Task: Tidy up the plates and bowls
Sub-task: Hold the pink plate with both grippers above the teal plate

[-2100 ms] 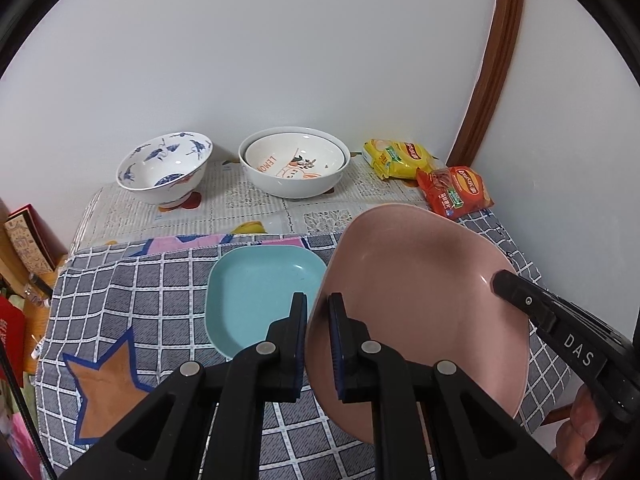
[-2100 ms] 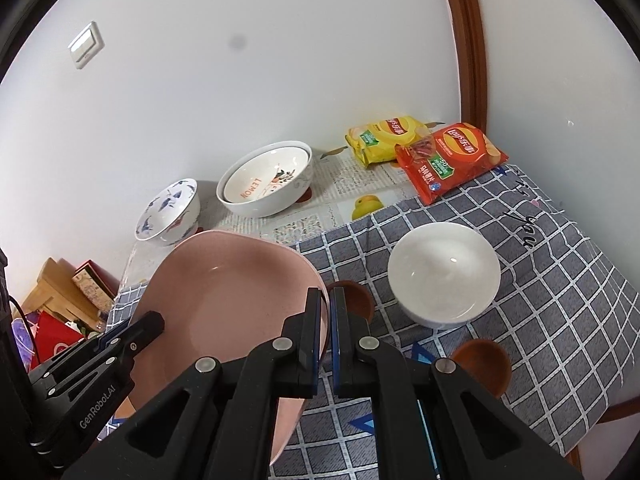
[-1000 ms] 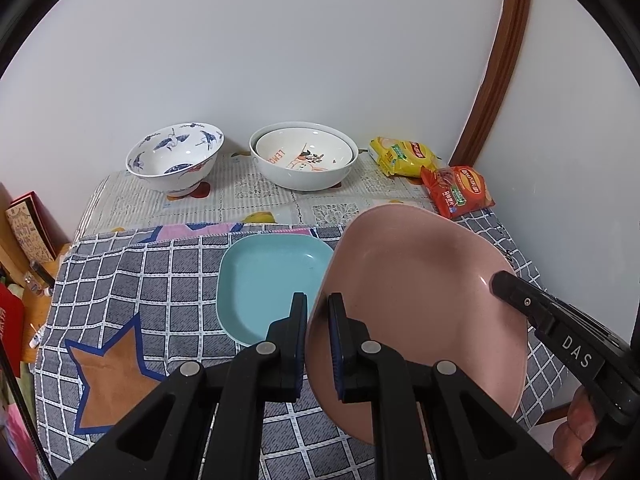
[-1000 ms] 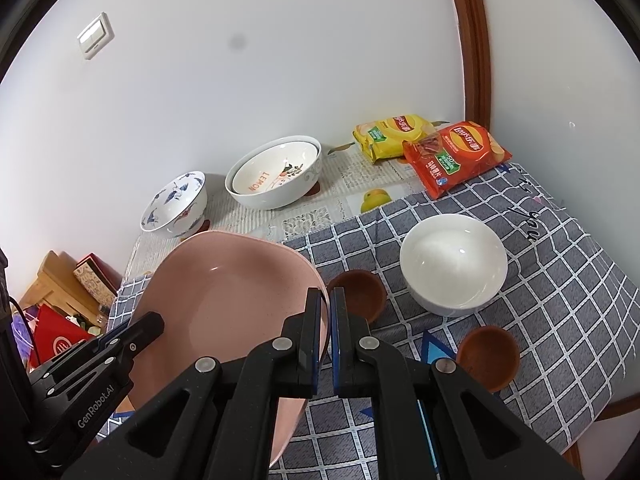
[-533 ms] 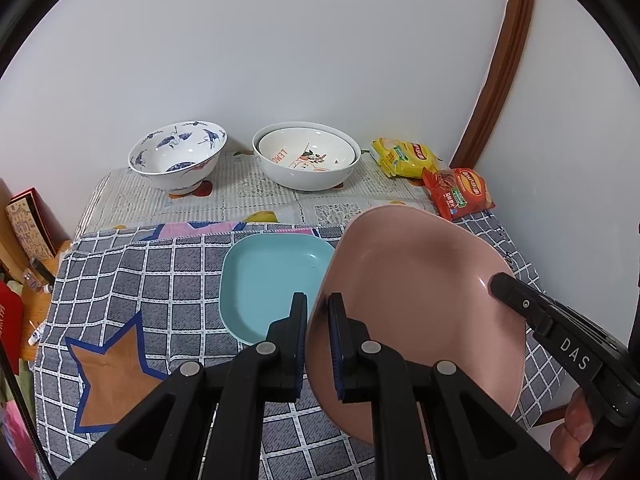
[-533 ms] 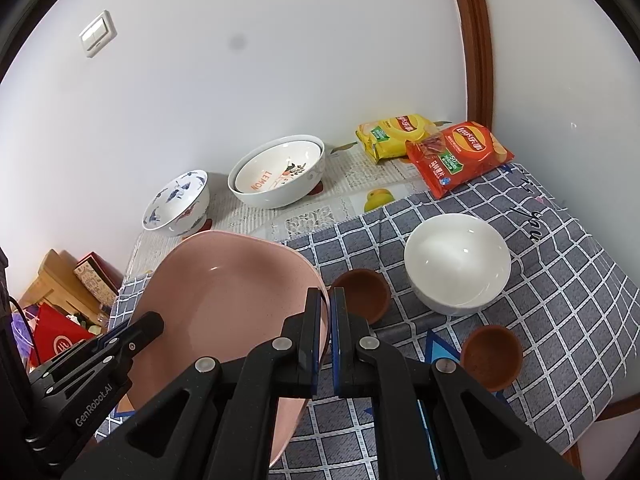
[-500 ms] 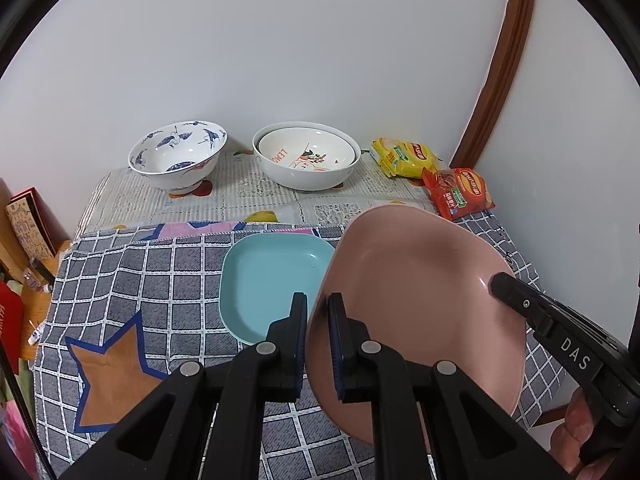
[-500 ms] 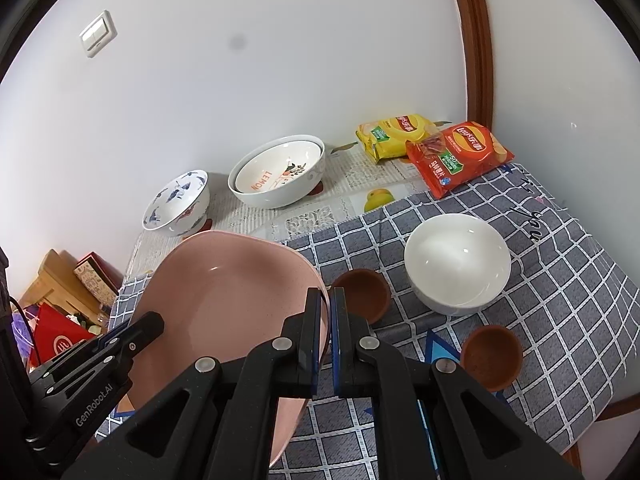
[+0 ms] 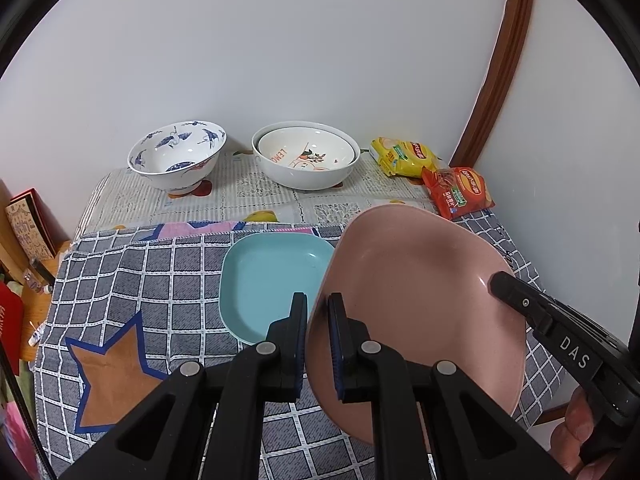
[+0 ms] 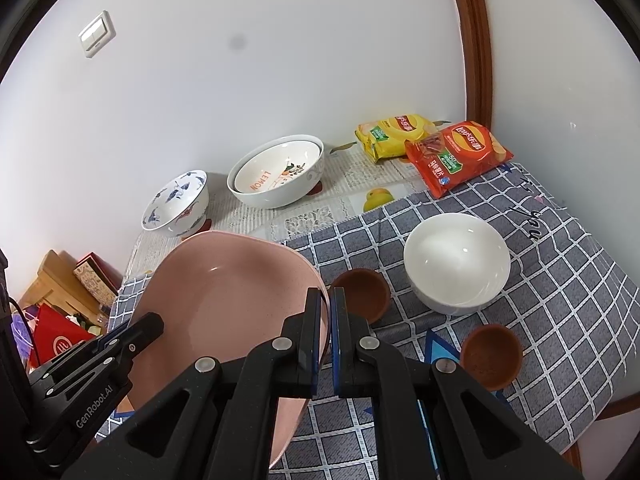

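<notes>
A large pink plate hangs tilted above the checked cloth, held by both grippers at opposite rims. My left gripper is shut on its left rim. My right gripper is shut on the right rim of the same pink plate. On the cloth just left of the pink plate lies a teal plate, partly hidden behind it. A blue-and-white bowl and two nested white bowls stand at the back by the wall. A plain white bowl sits to the right.
Two small brown bowls rest on the cloth near the white bowl. A yellow snack bag and a red one lie in the back right corner. Boxes stand beyond the table's left edge.
Since two seconds ago both views have drifted slightly, so the table things sit a little higher in frame. Over the last second nothing has visibly moved; both grips on the pink plate hold.
</notes>
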The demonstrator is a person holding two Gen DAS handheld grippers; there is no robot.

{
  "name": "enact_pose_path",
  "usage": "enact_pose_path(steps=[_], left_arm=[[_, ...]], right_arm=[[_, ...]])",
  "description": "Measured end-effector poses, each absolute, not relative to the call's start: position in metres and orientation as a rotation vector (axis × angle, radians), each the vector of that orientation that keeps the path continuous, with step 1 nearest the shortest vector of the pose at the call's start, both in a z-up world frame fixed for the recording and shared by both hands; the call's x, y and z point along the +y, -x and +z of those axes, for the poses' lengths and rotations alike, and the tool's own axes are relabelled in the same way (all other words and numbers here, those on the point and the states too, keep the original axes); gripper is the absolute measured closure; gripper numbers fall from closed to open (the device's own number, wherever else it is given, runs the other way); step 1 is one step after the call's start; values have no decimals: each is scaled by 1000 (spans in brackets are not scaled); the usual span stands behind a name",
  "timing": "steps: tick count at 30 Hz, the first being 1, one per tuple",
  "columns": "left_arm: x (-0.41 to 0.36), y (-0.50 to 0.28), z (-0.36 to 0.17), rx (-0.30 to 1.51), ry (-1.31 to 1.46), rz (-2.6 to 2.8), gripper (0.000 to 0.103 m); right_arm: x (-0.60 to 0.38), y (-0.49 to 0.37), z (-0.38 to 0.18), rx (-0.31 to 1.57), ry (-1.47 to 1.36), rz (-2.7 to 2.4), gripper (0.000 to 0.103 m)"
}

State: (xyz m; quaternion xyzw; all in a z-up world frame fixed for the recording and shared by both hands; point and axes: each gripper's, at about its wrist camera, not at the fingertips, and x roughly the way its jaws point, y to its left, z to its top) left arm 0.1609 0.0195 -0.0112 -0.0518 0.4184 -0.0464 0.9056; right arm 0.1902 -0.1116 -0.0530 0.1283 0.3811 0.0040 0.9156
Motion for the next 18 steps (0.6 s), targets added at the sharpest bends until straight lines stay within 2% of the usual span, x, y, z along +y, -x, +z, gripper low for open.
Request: enact_pose_path(steps=[18], left_arm=[[22, -160, -9, 861, 106, -92, 92]], right_arm=[[-110, -190, -52, 782, -255, 9, 98]])
